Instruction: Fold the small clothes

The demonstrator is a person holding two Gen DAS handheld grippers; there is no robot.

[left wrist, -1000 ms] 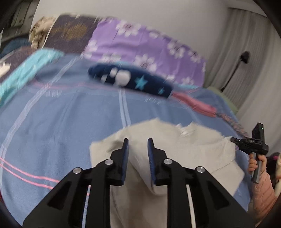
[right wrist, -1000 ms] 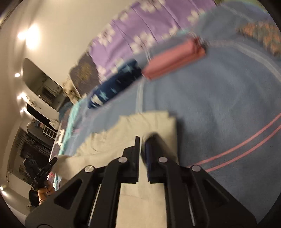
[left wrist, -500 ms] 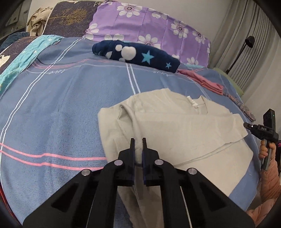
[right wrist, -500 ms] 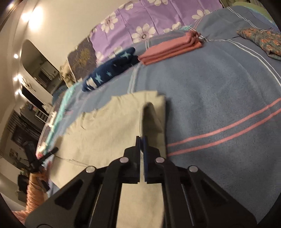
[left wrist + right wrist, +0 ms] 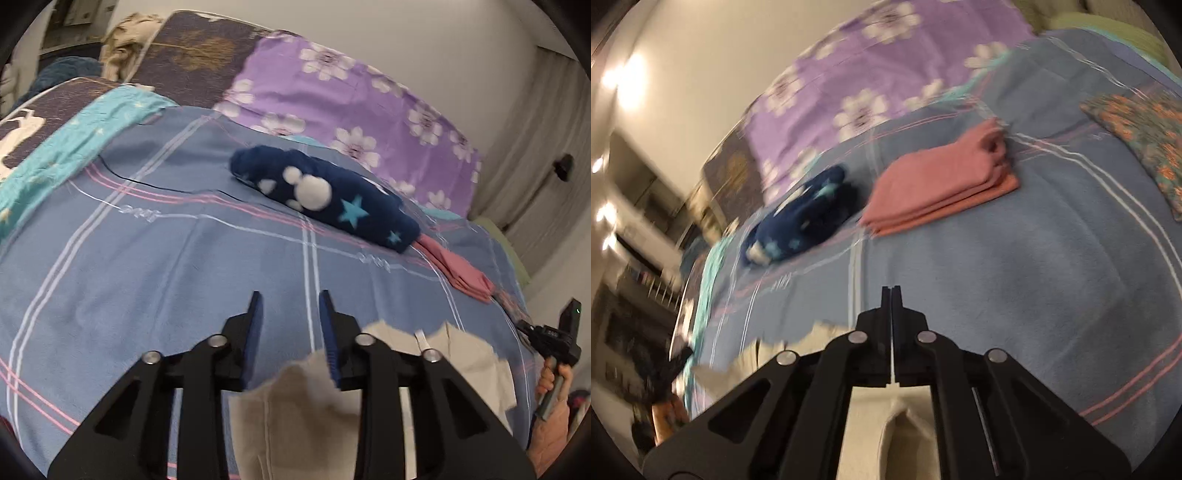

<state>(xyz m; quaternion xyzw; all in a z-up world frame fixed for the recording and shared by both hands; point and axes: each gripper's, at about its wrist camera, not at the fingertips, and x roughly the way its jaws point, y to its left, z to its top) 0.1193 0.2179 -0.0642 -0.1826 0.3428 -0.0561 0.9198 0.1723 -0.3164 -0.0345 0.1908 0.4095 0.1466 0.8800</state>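
A beige garment lies on the blue striped bedsheet, low in the left wrist view. My left gripper stands over its far edge and its jaws are opening. The cloth's edge sits low between the fingers, against the right one, but the pads are not pressing it. My right gripper is shut, with a thin pale line of the beige garment pinched in the jaws. The cloth hangs in a fold beneath them.
A navy fleece roll with stars and a folded pink stack lie further up the bed. A purple flowered pillow is behind them. A floral cloth lies at the right. A person's hand holds the other gripper.
My left gripper was shut on a fold of the garment and now has its jaws apart. Both grippers have moved up the bed. The right one stays shut on the cloth.
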